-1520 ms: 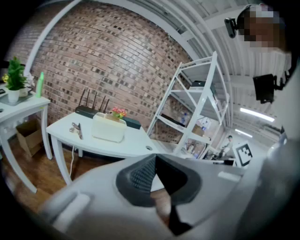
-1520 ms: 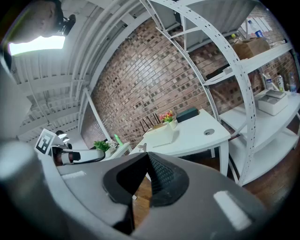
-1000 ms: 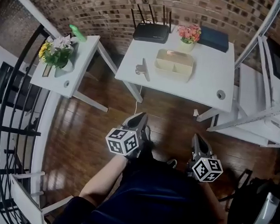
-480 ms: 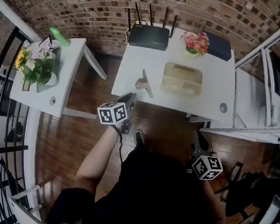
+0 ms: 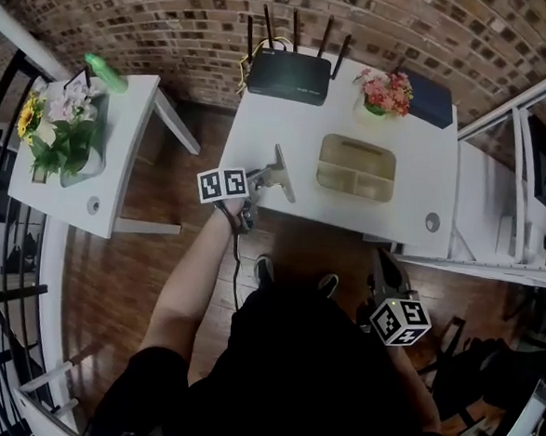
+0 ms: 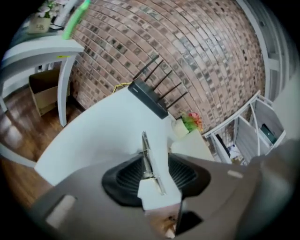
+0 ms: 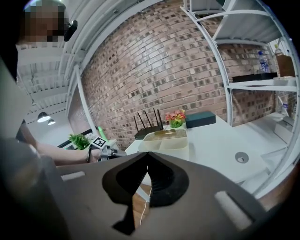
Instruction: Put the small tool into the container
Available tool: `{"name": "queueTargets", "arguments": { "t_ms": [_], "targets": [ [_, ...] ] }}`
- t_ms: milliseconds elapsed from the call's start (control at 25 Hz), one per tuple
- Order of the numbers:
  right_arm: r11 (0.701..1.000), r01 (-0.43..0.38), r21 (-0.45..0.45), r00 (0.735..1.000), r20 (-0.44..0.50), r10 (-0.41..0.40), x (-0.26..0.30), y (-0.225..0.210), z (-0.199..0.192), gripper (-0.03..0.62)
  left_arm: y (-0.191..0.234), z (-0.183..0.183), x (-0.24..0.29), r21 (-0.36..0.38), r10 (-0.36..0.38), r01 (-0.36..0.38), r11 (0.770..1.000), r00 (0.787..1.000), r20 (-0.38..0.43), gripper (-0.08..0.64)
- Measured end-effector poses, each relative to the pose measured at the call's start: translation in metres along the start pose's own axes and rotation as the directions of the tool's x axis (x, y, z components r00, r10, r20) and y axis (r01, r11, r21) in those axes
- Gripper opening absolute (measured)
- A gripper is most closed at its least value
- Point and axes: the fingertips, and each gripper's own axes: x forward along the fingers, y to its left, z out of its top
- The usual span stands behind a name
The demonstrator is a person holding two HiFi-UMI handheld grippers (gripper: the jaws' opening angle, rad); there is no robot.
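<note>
Small metal implement [image 5: 281, 169] lies on the white tabletop [image 5: 261, 118] near its front left edge, left of the beige container [image 5: 357, 141] and apart from it. The left tool [image 5: 259, 180], its jaws just opened wide, straddles the implement, pads seemingly not touching it. The right tool [image 7: 146, 155] hangs off the tabletop, jaws pressed together and empty.

**Clearances Around the Table**

Clock directions are read on the head view, with 12 o'clock toward the brick wall.

The table [image 5: 261, 118] is bare between the small tool [image 5: 284, 171] and the container [image 5: 356, 168] at its 3 o'clock, so that passage is open. The router [image 5: 287, 76], antennas upright, blocks the tool's 12 o'clock. A flower pot [image 5: 386, 92] and a dark box [image 5: 434, 103] stand at the container's 12 to 1 o'clock. The shelf rack [image 5: 483, 208] bounds 3 o'clock. At 9 o'clock, open floor [image 5: 177, 187] separates the side table [image 5: 119, 155].
</note>
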Motion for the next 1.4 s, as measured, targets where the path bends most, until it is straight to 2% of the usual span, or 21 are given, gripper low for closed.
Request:
{"name": "queueTargets", "arguments": {
  "t_ms": [160, 320, 400, 480, 600, 920, 1080, 1240, 1400],
  "targets": [
    [0.999, 0.019, 0.035, 0.998, 0.055, -0.020, -0.003, -0.025, 0.019, 0.011, 0.008, -0.008, 0.014, 0.008, 0.050, -0.050, 0.999, 0.997, -0.063, 0.164],
    [0.998, 0.019, 0.067, 0.997, 0.070, -0.023, -0.003, -0.040, 0.022, 0.011, 0.009, -0.011, 0.024, 0.026, 0.090, -0.088, 0.996, 0.991, -0.104, 0.156],
    [0.996, 0.022, 0.081, 0.997, 0.067, -0.027, -0.003, -0.046, 0.019, 0.011, 0.010, -0.016, 0.029, 0.038, 0.104, -0.100, 0.994, 0.987, -0.125, 0.125],
    [0.995, 0.028, 0.098, 0.998, 0.061, -0.035, -0.004, -0.052, 0.015, 0.011, 0.010, -0.018, 0.031, 0.033, 0.107, -0.104, 0.994, 0.986, -0.129, 0.061],
    [0.993, 0.035, 0.116, 0.998, 0.053, -0.041, -0.006, -0.058, 0.010, 0.011, 0.009, -0.018, 0.032, 0.035, 0.102, -0.099, 0.995, 0.987, -0.121, 0.055],
    [0.991, 0.031, 0.131, 0.998, 0.059, -0.039, -0.008, -0.059, 0.008, 0.011, -0.005, -0.004, 0.015, 0.050, 0.068, -0.067, 0.997, 0.997, -0.028, 0.006],
    [0.992, 0.023, 0.126, 0.997, 0.064, -0.031, -0.006, -0.055, 0.009, 0.011, -0.018, 0.005, -0.003, 0.137, 0.063, -0.065, 0.988, 0.998, 0.020, 0.005],
    [0.993, 0.005, 0.119, 0.998, 0.061, -0.012, -0.004, -0.051, 0.008, 0.011, -0.051, 0.017, -0.030, 0.218, -0.001, -0.021, 0.976, 0.995, 0.101, 0.005],
    [0.993, -0.008, 0.115, 0.998, 0.060, 0.001, -0.003, -0.048, 0.007, 0.011, -0.097, 0.033, -0.058, 0.332, -0.063, -0.001, 0.943, 0.982, 0.181, 0.005]
  ]
}}
